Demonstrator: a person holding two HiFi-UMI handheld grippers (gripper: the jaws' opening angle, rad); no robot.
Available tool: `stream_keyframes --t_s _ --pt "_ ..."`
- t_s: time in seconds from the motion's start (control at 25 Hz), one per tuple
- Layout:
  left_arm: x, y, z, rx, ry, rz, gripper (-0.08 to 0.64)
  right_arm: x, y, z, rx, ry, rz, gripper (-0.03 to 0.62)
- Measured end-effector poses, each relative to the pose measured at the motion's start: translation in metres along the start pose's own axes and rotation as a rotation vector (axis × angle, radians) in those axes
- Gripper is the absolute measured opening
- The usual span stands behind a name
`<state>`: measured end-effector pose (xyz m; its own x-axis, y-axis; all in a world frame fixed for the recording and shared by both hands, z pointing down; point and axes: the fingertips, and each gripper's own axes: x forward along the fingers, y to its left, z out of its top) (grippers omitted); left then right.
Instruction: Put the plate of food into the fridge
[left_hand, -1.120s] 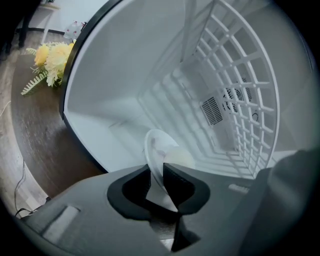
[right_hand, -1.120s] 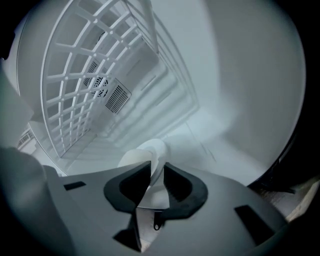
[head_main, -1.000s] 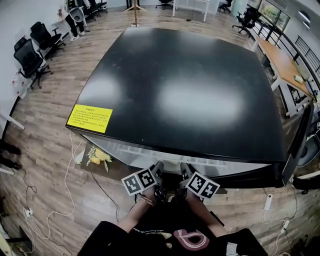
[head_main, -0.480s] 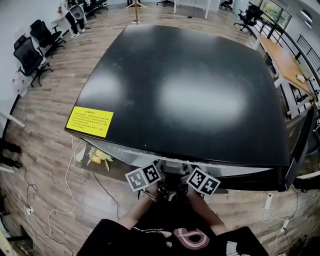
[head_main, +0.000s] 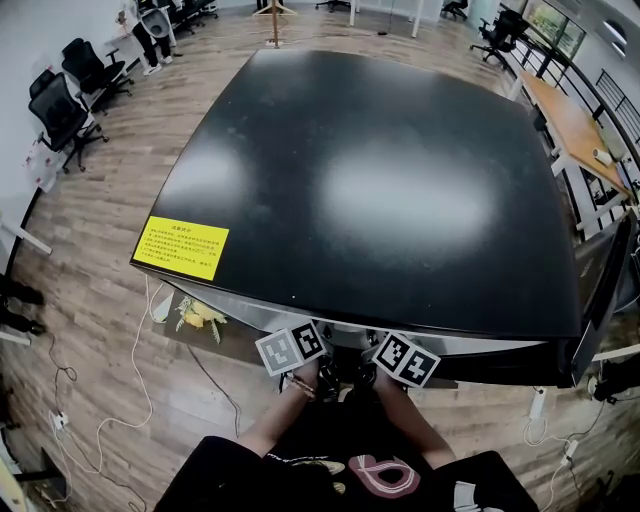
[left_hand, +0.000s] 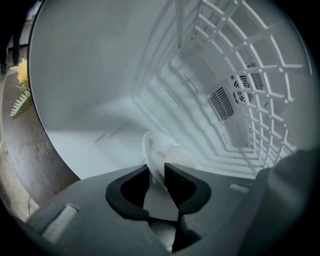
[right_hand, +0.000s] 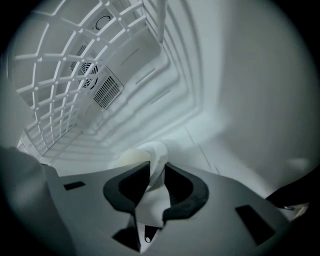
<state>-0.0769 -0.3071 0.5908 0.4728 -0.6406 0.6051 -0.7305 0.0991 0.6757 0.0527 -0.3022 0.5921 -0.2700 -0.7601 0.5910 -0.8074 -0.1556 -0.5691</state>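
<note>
Fridge interior (left_hand: 90, 75): plate (left_hand: 154, 147) btwn opening jaws of left hand-held gripper (left_hand: 156, 169).

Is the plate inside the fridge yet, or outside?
Inside: white walls of the fridge surround the plate, with a wire shelf alongside.

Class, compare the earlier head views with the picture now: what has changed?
The left gripper and right gripper have pushed forward, further under the front edge of the fridge. The left gripper's jaws are opening, with the rim of the plate between them. The fridge and its yellow label stayed put.
</note>
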Motion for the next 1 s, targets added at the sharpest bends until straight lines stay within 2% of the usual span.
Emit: stream_keyframes --t_s 0.48,0.8,0.92,1.0 --pt "0.0013 0.0014 0.0028 0.028 -0.015 0.056 0.098 0.0029 -0.002 -0.0067 0.036 0.065 -0.036 0.101" --pt "0.002 0.0017 0.0045 0.097 -0.055 0.094 0.11 0.0011 -0.0008 -0.0041 -0.039 0.057 -0.071 0.115" --pt "0.003 0.002 0.0052 0.111 -0.056 0.102 0.112 0.0009 -0.0001 -0.007 -0.037 0.086 -0.071 0.123" --pt "0.0035 0.0023 0.0065 0.12 -0.063 0.111 0.115 0.0014 0.0021 -0.0092 -0.037 0.113 -0.059 0.151"
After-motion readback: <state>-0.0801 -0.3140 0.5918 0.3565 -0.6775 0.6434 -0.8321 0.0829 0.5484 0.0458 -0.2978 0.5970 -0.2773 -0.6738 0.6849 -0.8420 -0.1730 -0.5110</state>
